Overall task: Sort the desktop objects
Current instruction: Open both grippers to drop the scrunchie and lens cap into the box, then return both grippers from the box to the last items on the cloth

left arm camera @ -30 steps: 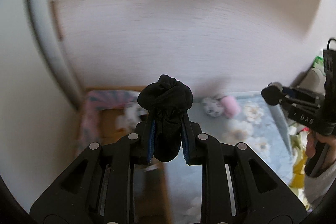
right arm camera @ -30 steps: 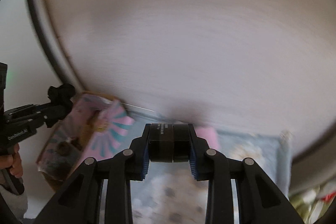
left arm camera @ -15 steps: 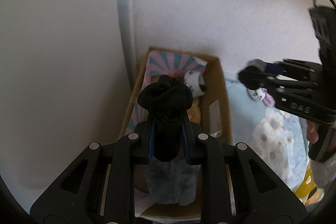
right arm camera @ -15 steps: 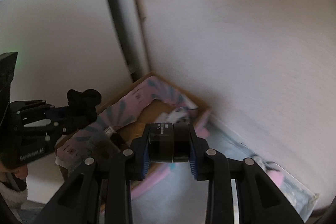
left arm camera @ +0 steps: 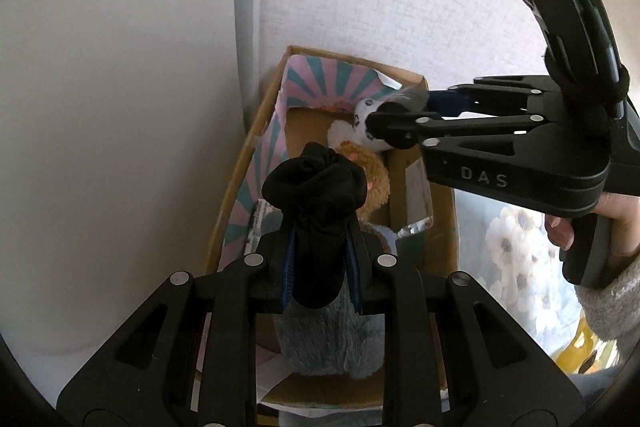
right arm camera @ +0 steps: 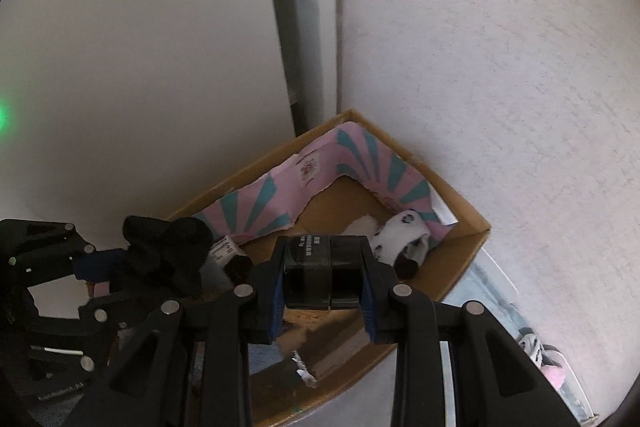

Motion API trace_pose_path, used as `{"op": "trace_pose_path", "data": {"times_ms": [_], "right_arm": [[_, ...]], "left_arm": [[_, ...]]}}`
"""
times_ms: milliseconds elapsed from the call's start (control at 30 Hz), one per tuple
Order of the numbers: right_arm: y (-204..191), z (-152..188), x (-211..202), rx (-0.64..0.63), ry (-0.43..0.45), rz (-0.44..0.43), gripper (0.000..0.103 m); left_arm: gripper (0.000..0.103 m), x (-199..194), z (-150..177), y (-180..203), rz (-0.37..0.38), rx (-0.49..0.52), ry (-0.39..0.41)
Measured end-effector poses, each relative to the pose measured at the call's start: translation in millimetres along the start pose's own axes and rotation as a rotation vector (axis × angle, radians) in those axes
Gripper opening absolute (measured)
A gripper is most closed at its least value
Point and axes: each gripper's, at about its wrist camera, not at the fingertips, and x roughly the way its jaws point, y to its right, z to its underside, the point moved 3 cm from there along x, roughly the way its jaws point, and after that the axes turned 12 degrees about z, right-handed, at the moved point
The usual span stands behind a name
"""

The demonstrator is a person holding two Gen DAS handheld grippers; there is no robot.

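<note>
My left gripper (left arm camera: 320,259) is shut on a bunched black cloth (left arm camera: 316,195) and holds it above a cardboard box (left arm camera: 444,223) in the room's corner. My right gripper (right arm camera: 322,275) is shut on a small black box with white print (right arm camera: 316,267), also above the cardboard box (right arm camera: 472,239). The right gripper (left arm camera: 396,131) shows in the left wrist view over the box's far end. The left gripper (right arm camera: 132,259) with the black cloth (right arm camera: 168,247) shows at the left of the right wrist view.
The box is lined with pink and teal striped paper (right arm camera: 360,163) and holds a spotted white sock (right arm camera: 404,235), a tan plush toy (left arm camera: 372,179) and a grey furry thing (left arm camera: 332,339). A floral cloth (left arm camera: 516,259) lies to its right. Walls stand close behind the box.
Both grippers have swung left from over the floral cloth to above the cardboard box and come closer together. Each keeps its hold.
</note>
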Motion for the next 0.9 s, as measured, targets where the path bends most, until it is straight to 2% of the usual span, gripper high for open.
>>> {"op": "trace_pose_path", "data": {"times_ms": [167,233,267,333,367,400,533,900], "right_arm": [[-10.3,4.3,11.4,-0.007,-0.029,-0.044,0.028],[-16.0,6.8,19.8,-0.015,-0.066,-0.064,0.029],[-18.1,8.3,22.8,-0.018,-0.084,-0.065,0.033],[-19.0,11.1,23.2,-0.016,-0.083,-0.042,0.069],[-17.1,11.1,19.7,-0.002,-0.064,-0.039,0.075],[-12.6,10.7,13.5,0.024,-0.035,-0.043,0.079],[10.0,11.6,-8.8,0.100,0.021,-0.008,0.079],[61.8,24.6,-63.5,0.240,0.085,0.053,0.079]], "left_arm": [[0.019,-0.6,7.7,-1.7,-0.001,-0.011,-0.032],[0.023,3.4,11.0,-4.6,-0.009,-0.037,-0.058],[0.030,5.7,12.5,-6.1,-0.019,-0.051,-0.076],[0.073,7.7,13.9,-6.7,-0.058,-0.051,-0.099],[0.101,4.7,14.7,-6.5,-0.074,-0.041,-0.092],[0.102,-0.7,14.5,-5.6,-0.085,-0.029,-0.065],[0.103,-15.1,10.7,-6.8,-0.063,-0.031,-0.021],[0.103,-50.1,-2.3,-4.9,-0.064,-0.038,0.034]]}}
